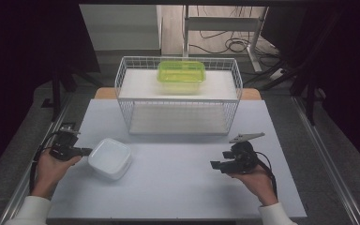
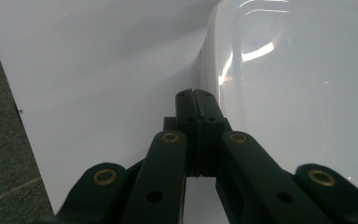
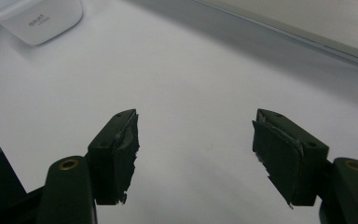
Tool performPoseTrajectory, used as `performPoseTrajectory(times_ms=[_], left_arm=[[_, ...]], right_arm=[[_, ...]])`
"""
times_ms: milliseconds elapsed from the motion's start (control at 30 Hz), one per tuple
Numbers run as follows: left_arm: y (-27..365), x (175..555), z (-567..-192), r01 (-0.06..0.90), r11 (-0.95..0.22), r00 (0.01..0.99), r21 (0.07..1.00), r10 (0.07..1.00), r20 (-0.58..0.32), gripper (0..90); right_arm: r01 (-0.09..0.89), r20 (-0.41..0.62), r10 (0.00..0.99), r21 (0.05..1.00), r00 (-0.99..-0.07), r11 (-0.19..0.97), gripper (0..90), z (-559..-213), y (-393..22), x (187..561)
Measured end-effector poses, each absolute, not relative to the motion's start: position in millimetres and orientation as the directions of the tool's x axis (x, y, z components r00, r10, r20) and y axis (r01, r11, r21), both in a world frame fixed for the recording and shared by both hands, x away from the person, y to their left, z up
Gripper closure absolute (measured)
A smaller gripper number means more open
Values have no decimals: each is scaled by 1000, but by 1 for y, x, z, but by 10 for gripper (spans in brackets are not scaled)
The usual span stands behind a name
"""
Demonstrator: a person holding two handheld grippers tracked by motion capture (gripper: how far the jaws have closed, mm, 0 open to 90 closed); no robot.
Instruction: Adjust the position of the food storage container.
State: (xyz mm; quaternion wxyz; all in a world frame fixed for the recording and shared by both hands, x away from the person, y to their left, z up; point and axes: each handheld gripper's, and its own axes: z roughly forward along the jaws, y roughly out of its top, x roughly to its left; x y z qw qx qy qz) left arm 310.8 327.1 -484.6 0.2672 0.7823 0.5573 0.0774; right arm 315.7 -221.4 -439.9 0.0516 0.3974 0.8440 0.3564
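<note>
Your left gripper (image 1: 85, 151) has its jaws pressed fully together, pinching the thin rim of the white container (image 1: 110, 158), which lies directly ahead of the fingertips on the table (image 1: 178, 187). The container is a shallow, glossy, translucent white plastic box with rounded corners; in the left gripper view its smooth surface (image 2: 298, 84) carries curved light reflections. Your right gripper (image 1: 214, 164) is held with its jaws wide apart and nothing between them, well apart from the container, which sits far ahead of it (image 3: 35, 18).
</note>
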Motion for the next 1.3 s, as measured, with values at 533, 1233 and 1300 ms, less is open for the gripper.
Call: performPoseTrajectory(times_ms=[533,1233,1300], left_arm=[[318,317,-498,844,-287,398,454,901,-170,900],[261,313,-499,804,-322,490,500,835,-250,900],[257,314,-497,798,-334,505,502,826,-252,900]], right_arm=[[637,187,714,636,-674,435,309,-442,-221,316],[635,175,723,642,-668,431,309,-440,-222,316],[636,174,725,640,-667,431,309,-440,-222,316]])
